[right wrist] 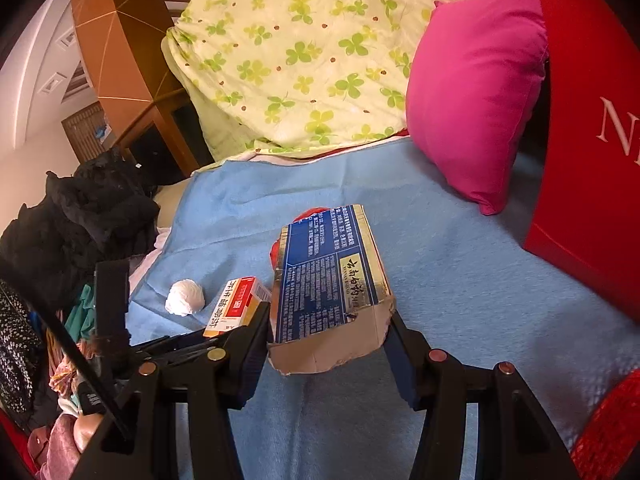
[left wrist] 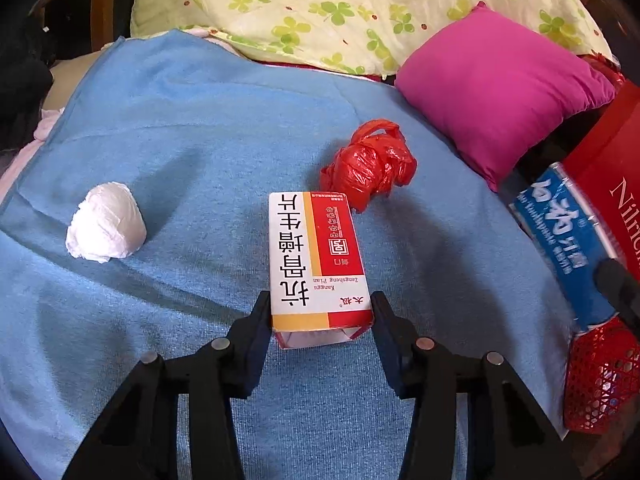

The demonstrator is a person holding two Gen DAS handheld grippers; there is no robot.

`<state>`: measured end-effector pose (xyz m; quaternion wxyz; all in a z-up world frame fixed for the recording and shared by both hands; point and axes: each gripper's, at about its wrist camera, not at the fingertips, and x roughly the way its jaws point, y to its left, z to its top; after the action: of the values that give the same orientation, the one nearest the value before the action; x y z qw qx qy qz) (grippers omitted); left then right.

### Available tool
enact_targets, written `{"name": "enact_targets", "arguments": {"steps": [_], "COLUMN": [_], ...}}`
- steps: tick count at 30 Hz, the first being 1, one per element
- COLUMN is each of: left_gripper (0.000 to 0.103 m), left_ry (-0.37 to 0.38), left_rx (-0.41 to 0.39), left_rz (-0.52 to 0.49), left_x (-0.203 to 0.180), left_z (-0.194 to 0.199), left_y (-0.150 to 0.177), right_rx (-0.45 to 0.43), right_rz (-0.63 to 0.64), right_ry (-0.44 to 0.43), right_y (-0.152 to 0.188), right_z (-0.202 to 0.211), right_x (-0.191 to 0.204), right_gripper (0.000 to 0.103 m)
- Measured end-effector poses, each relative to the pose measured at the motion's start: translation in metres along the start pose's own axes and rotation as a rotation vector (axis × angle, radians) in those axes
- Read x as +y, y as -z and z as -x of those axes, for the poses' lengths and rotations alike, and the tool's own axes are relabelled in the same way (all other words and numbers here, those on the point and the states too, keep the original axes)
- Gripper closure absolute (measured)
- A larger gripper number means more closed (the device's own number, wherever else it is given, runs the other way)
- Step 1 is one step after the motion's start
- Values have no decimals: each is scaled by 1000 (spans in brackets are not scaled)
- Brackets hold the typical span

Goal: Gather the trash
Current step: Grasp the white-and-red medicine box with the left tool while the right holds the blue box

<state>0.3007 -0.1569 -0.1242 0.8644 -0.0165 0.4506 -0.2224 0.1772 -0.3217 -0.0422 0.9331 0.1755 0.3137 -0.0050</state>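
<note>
- The blue blanket [left wrist: 168, 128] on the bed is where the trash lies; a red mesh basket [left wrist: 600, 380], seen at the right edge of the left wrist view, is judged the likely collecting place, so both loads are best carried there.
- The blue carton [right wrist: 328, 280], torn at its near end, is clamped between the right gripper [right wrist: 328, 344] fingers and held clear of the blanket; a steady squeeze is advised, since the crushed card could slip.
- The red-and-white medicine box [left wrist: 316, 260] is bracketed at its near end by the left gripper [left wrist: 320, 320]; the pads appear pressed on its sides.
- The crumpled red plastic bag [left wrist: 368, 168] and white tissue wad [left wrist: 106, 222] remain uncollected.
</note>
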Motion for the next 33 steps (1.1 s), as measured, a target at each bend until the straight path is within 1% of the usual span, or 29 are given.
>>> {"name": "enact_targets", "arguments": {"steps": [9, 15, 19, 23, 30, 33], "left_gripper": [55, 55, 55, 55, 55, 55], "left_ry": [-2, 17, 20, 31, 19, -3], "left_rx": [-96, -164, -198, -252, -330, -374], "left_rz": [-58, -82, -81, -99, -137, -168], "left_x": [-12, -21, -26, -36, -60, -71], "left_z": [36, 69, 89, 122, 164, 180], "left_y": [9, 17, 17, 22, 25, 27], "right_rx": [-65, -111, -152, -202, -313, -333], "right_rz": [-14, -20, -23, -43, -61, -80], "right_ry": [-3, -7, -9, -21, -22, -22], "right_y": [0, 9, 19, 27, 40, 45], "right_z": [31, 60, 84, 111, 154, 162], "right_x": [-1, 3, 5, 4, 2, 0], "right_gripper": [46, 46, 46, 46, 46, 46]}}
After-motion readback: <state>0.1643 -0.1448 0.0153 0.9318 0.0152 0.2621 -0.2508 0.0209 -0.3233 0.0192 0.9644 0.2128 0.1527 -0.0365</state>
